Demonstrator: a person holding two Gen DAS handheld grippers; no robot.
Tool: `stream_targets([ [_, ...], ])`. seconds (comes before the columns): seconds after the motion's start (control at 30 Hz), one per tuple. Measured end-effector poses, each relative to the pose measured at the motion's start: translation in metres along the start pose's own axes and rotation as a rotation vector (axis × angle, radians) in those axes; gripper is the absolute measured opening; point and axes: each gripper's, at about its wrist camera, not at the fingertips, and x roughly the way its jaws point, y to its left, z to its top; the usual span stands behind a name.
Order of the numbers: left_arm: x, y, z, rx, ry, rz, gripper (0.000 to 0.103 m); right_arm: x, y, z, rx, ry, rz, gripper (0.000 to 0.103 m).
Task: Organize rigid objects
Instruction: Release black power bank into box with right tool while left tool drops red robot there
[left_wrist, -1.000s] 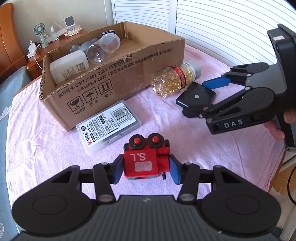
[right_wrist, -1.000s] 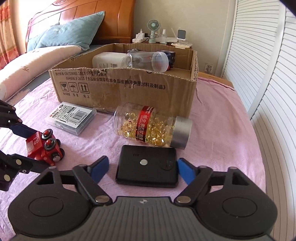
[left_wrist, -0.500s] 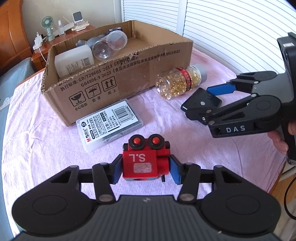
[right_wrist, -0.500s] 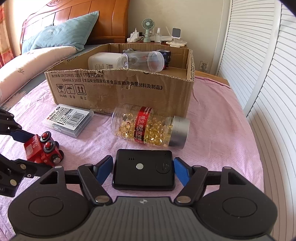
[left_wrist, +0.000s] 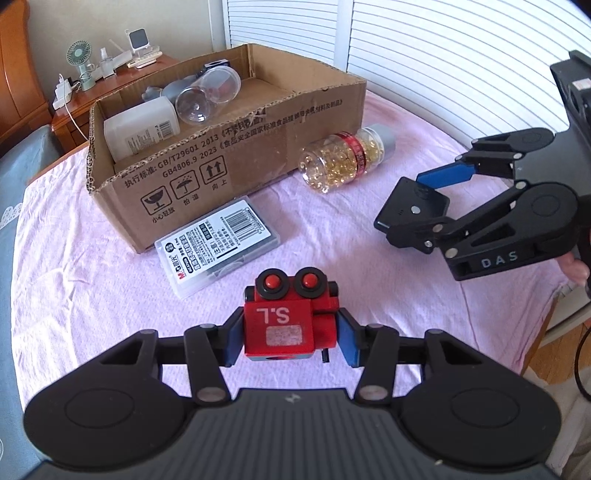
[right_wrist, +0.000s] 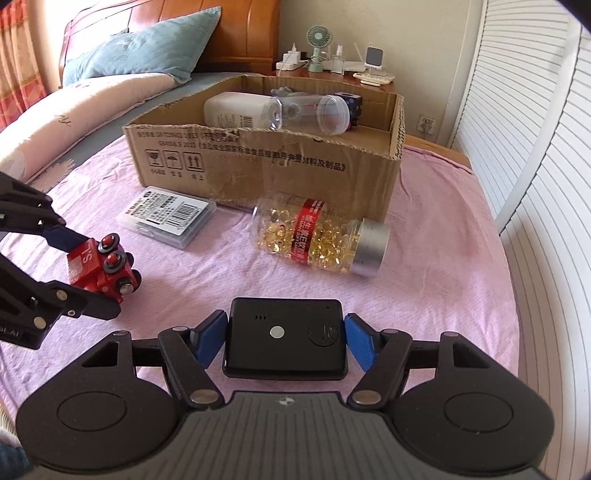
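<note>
Quantities on the pink cloth: one cardboard box (right_wrist: 295, 173), one red toy train (left_wrist: 290, 317), one black device (right_wrist: 286, 341), one capsule bottle (right_wrist: 317, 238), one clear plastic case (left_wrist: 218, 245). The box held one white bottle (left_wrist: 140, 129) and two clear containers (left_wrist: 208, 96).

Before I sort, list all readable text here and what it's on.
"S.L", upside down: red toy train, clamped in the left gripper.
"DAS": right gripper, around the black flat device.
"GB/T29601 2013", "GB4806.9 2023": brown cardboard box.
"M&G": clear plastic case; fine print unreadable.
Pill jar's red band: too blurred.
</note>
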Motion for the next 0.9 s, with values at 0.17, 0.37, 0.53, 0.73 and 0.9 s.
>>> stream_targets([
  [0.17, -0.01, 0.004, -0.002, -0.015, 0.009, -0.026, 0.05, -0.022, 0.0, 0.01, -0.023, -0.03, 0.018, 0.074],
  [0.37, -0.023, 0.008, 0.0, -0.012, -0.005, -0.025, 0.05, -0.042, -0.008, 0.04, -0.047, -0.106, 0.01, 0.074],
  [0.53, -0.032, 0.014, 0.006, -0.023, -0.027, -0.035, 0.05, -0.045, -0.017, 0.073, -0.062, -0.159, 0.003, 0.074],
  [0.73, -0.039, 0.022, 0.014, -0.025, -0.052, -0.03, 0.05, -0.023, -0.027, 0.111, -0.062, -0.167, 0.012, 0.074],
  [0.9, -0.039, 0.031, 0.022, -0.036, -0.064, -0.023, 0.05, 0.012, -0.038, 0.135, -0.051, -0.135, 0.008, 0.074],
])
